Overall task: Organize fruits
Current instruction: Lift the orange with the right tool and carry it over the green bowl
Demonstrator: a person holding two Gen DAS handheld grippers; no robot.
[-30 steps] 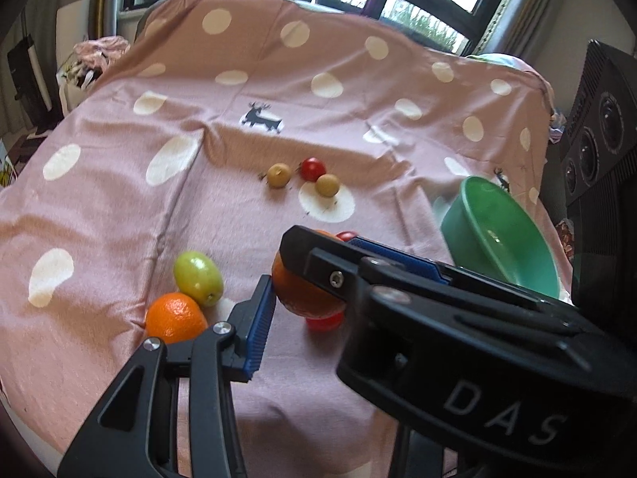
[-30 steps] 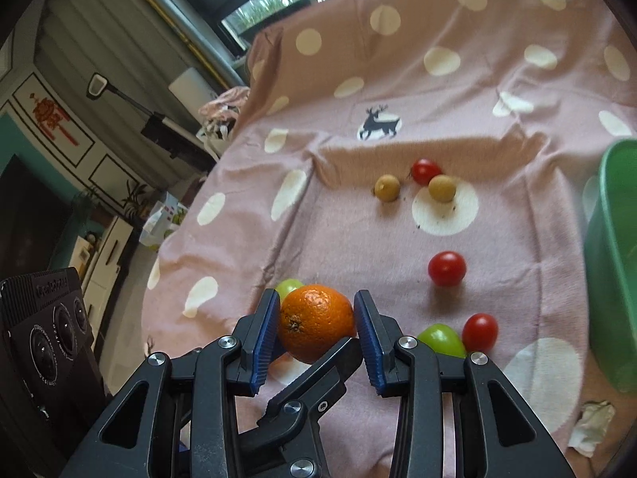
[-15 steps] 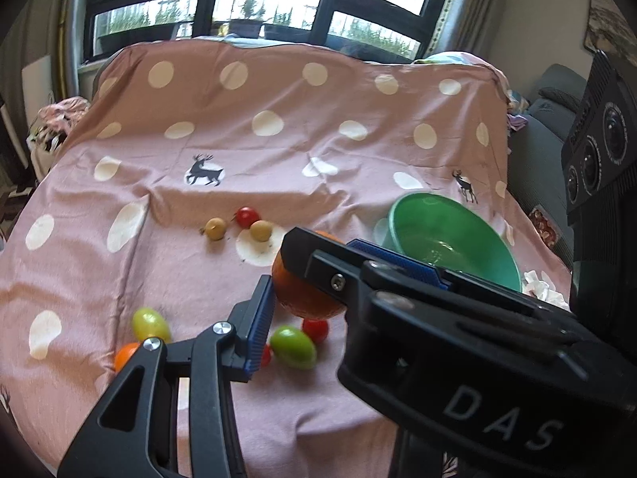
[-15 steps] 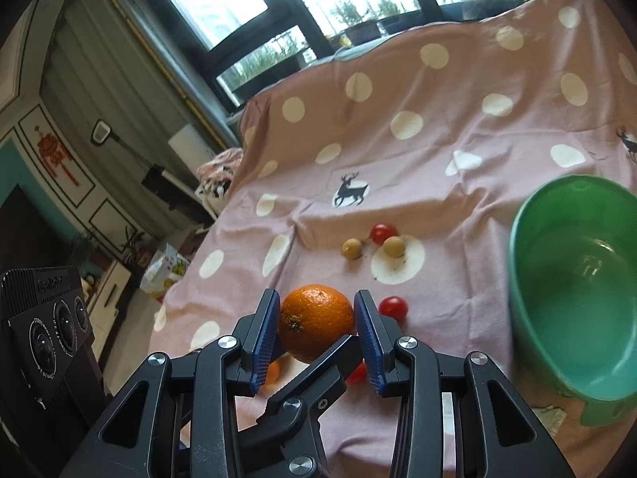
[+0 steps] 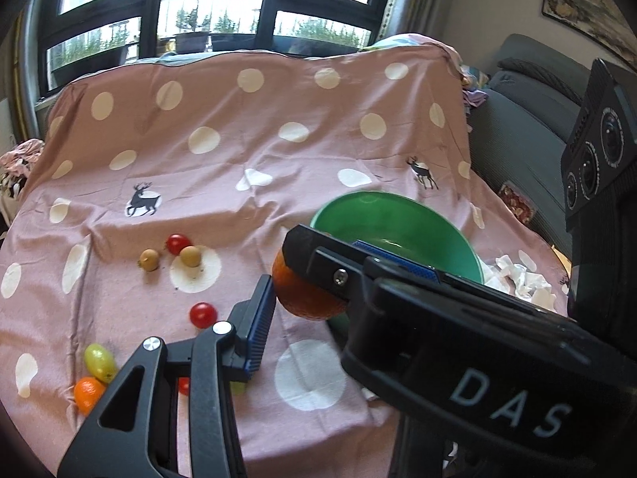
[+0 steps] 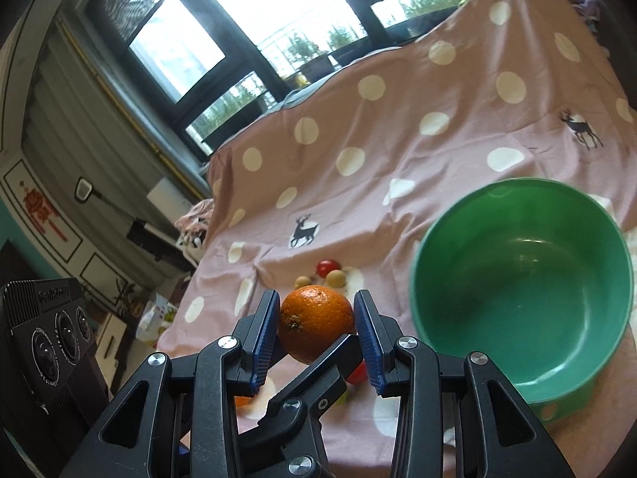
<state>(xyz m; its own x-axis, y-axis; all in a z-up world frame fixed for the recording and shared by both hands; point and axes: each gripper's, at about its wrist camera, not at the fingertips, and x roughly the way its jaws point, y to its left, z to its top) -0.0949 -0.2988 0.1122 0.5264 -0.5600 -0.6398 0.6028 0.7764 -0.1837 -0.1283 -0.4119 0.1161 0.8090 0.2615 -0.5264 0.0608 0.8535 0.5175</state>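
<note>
Above the spotted cloth (image 6: 398,127), both claws, right (image 6: 316,324) and left (image 5: 274,298), are clenching one orange (image 6: 316,322) together, steadying it for the green bowl (image 6: 525,286).

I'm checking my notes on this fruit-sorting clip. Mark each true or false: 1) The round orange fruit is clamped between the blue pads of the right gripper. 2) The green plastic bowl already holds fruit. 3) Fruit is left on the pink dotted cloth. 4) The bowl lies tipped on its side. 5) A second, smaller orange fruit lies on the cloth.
1) True: the right gripper pinches the round orange fruit.
2) False: the green plastic bowl looks empty.
3) True: a red cherry tomato and a green oval fruit lie on the pink dotted cloth.
4) False: it stands upright, opening up.
5) True: a small orange fruit beside the green one.
</note>
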